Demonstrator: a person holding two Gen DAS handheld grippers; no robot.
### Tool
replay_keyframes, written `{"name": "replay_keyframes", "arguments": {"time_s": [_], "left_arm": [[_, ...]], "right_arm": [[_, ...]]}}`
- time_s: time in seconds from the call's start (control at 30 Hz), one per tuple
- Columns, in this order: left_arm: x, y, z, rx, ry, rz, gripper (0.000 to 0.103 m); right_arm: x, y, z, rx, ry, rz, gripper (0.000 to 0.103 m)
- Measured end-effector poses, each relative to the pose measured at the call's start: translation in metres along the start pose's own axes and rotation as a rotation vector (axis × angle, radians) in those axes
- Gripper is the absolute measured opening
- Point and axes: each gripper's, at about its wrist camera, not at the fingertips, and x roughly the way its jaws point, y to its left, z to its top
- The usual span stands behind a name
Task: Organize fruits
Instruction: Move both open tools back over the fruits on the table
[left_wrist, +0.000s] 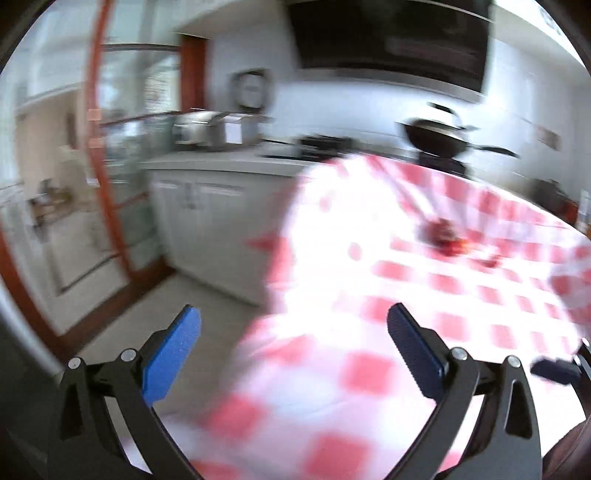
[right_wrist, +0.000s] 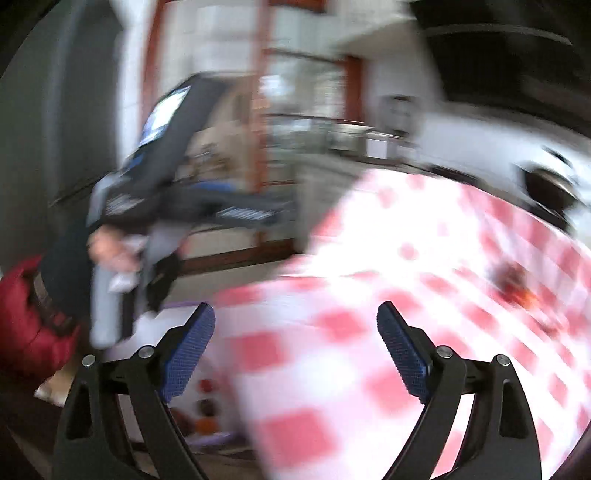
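Fruits (left_wrist: 445, 236), a blurred dark-red lumpy cluster, lie on the desk's (left_wrist: 369, 369) red-and-white checked cloth, far from both claws. Left claw (left_wrist: 293, 354) and right claw (right_wrist: 295, 350) gape wide, ribbed blue pads (right_wrist: 402, 354) empty.

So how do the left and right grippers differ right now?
The left gripper points past the red-checked tablecloth's edge at white cabinets; the right gripper points more over the cloth, with the left-hand rig beside it. Both are open, empty, motion-blurred.
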Motion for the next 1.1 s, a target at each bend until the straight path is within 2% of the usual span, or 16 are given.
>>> {"name": "replay_keyframes", "arguments": {"time_s": [0.03, 0.13, 0.23, 0.37, 0.4, 0.5, 0.63, 0.77, 0.87, 0.9, 1.0, 1.1], "left_arm": [[0.015, -0.022, 0.002, 0.007, 0.009, -0.038, 0.101], [0.071, -0.091, 0.007, -0.012, 0.069, -0.15, 0.101], [0.126, -0.137, 0.014, -0.078, 0.092, -0.226, 0.101], [0.194, -0.201, 0.037, -0.138, 0.101, -0.266, 0.101], [0.208, -0.216, 0.041, -0.15, 0.106, -0.269, 0.101], [0.238, -0.238, 0.051, -0.185, 0.115, -0.274, 0.101], [0.272, -0.245, 0.056, -0.308, 0.141, -0.302, 0.101], [0.291, -0.228, 0.054, -0.408, 0.146, -0.334, 0.101], [0.296, -0.217, 0.047, -0.445, 0.161, -0.313, 0.101], [0.295, -0.213, 0.046, -0.476, 0.153, -0.345, 0.101], [0.294, -0.215, 0.046, -0.461, 0.15, -0.341, 0.101], [0.292, -0.22, 0.047, -0.435, 0.153, -0.346, 0.101]], "right_arm": [[-0.004, -0.032, -0.005, 0.058, 0.003, -0.078, 0.087], [-0.005, -0.107, -0.026, 0.181, 0.024, -0.22, 0.087], [-0.002, -0.187, -0.048, 0.33, 0.071, -0.325, 0.087], [-0.001, -0.276, -0.068, 0.471, 0.086, -0.436, 0.087], [-0.001, -0.287, -0.076, 0.489, 0.08, -0.446, 0.087], [0.002, -0.335, -0.081, 0.558, 0.063, -0.502, 0.087], [0.002, -0.363, -0.086, 0.617, 0.055, -0.522, 0.087], [0.015, -0.393, -0.077, 0.578, 0.087, -0.519, 0.087], [0.045, -0.413, -0.072, 0.533, 0.187, -0.461, 0.086], [0.06, -0.42, -0.069, 0.496, 0.233, -0.461, 0.086], [0.089, -0.43, -0.062, 0.435, 0.305, -0.441, 0.081], [0.108, -0.441, -0.057, 0.435, 0.338, -0.398, 0.077]]}}
